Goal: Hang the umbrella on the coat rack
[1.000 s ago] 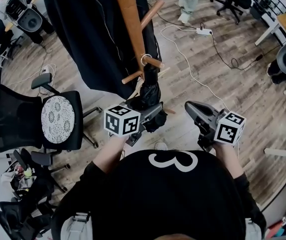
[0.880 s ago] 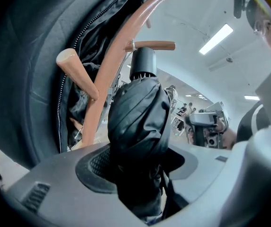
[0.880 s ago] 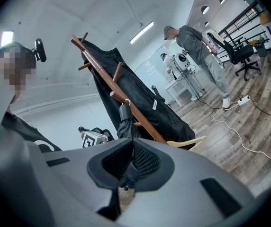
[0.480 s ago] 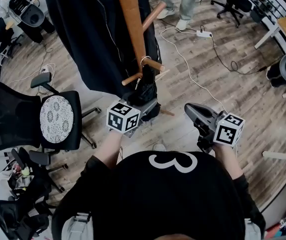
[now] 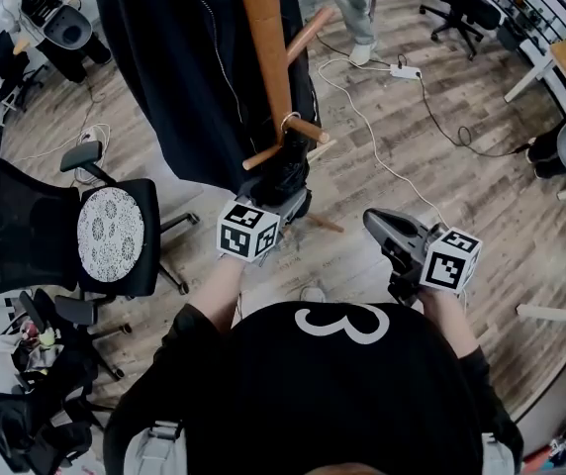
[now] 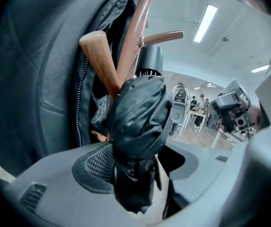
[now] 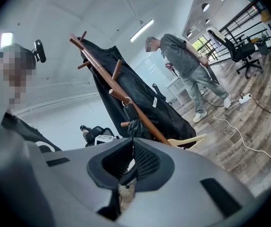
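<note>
The wood-plank floor [image 5: 431, 196] fills the head view. A long black coat [image 5: 179, 77] hangs at 11 o'clock from the person holding the claws, draped against the coat rack [image 5: 263, 38], whose brown pole rises at 12 o'clock with short pegs angled off it. A black office chair [image 5: 65, 236] with a patterned seat cushion stands at 9 o'clock. Another person [image 7: 185, 65] stands on the floor beyond the rack, towards 1 o'clock.

The umbrella [image 5: 285, 171], black and folded, sits just beside the pole below a peg [image 5: 305, 127]. A pale loop [image 5: 288, 119] at its top circles that peg. The left claw [image 6: 140, 169] is clamped on the umbrella's lower end, with the bundled fabric bulging above the pads [image 6: 97, 167]. In the head view this claw points to 12 o'clock, right at the rack.

The right claw [image 7: 128, 174] is at 3 o'clock from the left one, well apart from the rack. Its jaws are drawn narrow, nearly together, with nothing between them.

A white cable [image 5: 362, 117] runs across the floor at 1 o'clock to a power strip [image 5: 405, 70].
</note>
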{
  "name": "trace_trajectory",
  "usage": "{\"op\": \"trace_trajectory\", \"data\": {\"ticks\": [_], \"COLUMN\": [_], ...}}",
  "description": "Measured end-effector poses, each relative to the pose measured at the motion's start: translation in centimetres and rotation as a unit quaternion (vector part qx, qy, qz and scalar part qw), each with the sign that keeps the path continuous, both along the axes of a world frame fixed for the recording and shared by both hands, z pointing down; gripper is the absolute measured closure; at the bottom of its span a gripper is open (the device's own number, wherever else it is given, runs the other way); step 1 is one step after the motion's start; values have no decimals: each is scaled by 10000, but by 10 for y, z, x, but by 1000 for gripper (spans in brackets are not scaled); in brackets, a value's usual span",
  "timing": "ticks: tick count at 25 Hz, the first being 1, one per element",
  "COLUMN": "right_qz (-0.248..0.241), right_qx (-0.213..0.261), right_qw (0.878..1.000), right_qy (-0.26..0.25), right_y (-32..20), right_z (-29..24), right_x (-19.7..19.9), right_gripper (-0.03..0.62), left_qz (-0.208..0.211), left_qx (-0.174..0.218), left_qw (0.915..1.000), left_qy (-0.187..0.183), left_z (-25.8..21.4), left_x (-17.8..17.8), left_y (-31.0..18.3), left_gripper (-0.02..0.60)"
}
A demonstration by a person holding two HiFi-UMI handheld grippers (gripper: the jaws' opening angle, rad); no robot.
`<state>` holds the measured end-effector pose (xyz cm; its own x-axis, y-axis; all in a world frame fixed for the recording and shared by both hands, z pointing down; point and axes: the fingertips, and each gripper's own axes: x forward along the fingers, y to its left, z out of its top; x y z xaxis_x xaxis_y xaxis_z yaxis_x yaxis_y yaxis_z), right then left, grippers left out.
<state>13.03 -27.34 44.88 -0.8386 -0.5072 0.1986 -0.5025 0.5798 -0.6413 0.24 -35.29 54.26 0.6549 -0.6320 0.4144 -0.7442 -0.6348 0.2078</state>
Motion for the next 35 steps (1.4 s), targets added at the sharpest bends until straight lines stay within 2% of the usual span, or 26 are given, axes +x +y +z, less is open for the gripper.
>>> {"op": "trace_trajectory", "data": {"ticks": [8,14,18,23,24,27,30,35], "right_qz": [-13,-128,-216,-234,-243,-277,-349,-345], "right_qx": [-36,80,230,382,408,496,617,826], "right_qw": [10000,9999,9995,9989,9988,9982,9973,9957], "right_qy": [9,15,-23,-110,-117,-164,-200,-253], "right_y": [3,22,36,61,68,92,121,161], "right_z": [0,-8,-24,-37,-39,-46,-56,-73], "right_x": [-5,-25,-39,-58,-63,-76,-89,-103], "right_gripper": [567,567,566,567,566,566,566,568], "left_qz": [-146,-71,-48,304,387,700,1032,1089], "left_qx": [-153,-341,-266,-110,-72,-48,-10,249], "left_qw": [9997,9992,9996,9981,9973,9929,9871,9841], "left_qy": [-120,-194,71,530,627,959,1227,1381], "left_z": [21,20,-12,-59,-70,-100,-131,-173], "left_x": [-11,-28,-40,-43,-44,-43,-39,-46], "left_y": [5,35,62,111,122,158,196,246], "left_gripper": [295,295,296,300,310,419,467,544]}}
